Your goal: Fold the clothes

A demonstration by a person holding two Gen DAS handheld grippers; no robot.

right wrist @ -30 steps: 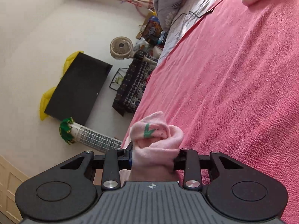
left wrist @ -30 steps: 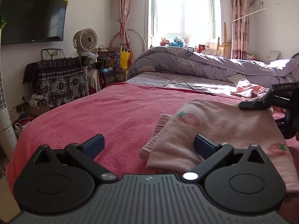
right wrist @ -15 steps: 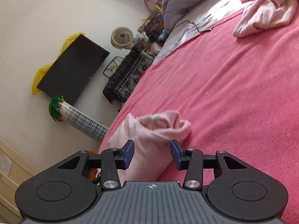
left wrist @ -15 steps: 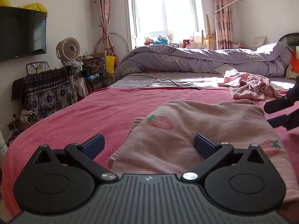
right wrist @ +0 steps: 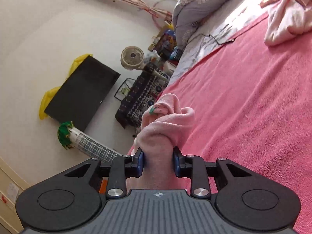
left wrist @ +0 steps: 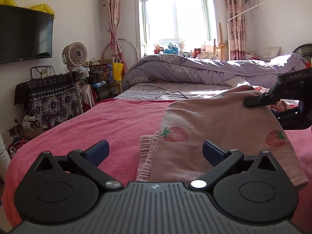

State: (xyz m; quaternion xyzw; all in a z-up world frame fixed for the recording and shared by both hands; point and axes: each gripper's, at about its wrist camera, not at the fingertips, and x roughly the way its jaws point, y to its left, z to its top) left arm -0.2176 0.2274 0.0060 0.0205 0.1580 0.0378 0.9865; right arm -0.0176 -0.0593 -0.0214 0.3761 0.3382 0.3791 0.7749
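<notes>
A pale pink garment with strawberry prints (left wrist: 204,120) lies folded on the pink blanket (left wrist: 117,120), its ribbed cuffs toward me. My left gripper (left wrist: 155,148) hovers over its near edge, open wide, fingers touching nothing. The right gripper (left wrist: 273,105) comes in from the right and holds the garment's far right edge lifted. In the right wrist view the right gripper (right wrist: 158,156) has a bunched fold of the garment (right wrist: 165,122) between its blue pads, and its jaws are closing on it.
A loose pile of pink clothes (right wrist: 286,13) lies farther up the bed. A purple duvet (left wrist: 195,68) is heaped at the head, with a black cable (left wrist: 156,89) on the sheet. A fan (left wrist: 74,54), a TV (left wrist: 23,37) and a covered cabinet (left wrist: 50,99) stand left.
The right gripper loosened on the bunched cloth, then closed on it again and rose, lifting the garment's far edge. The left gripper shifted slightly and stays open.
</notes>
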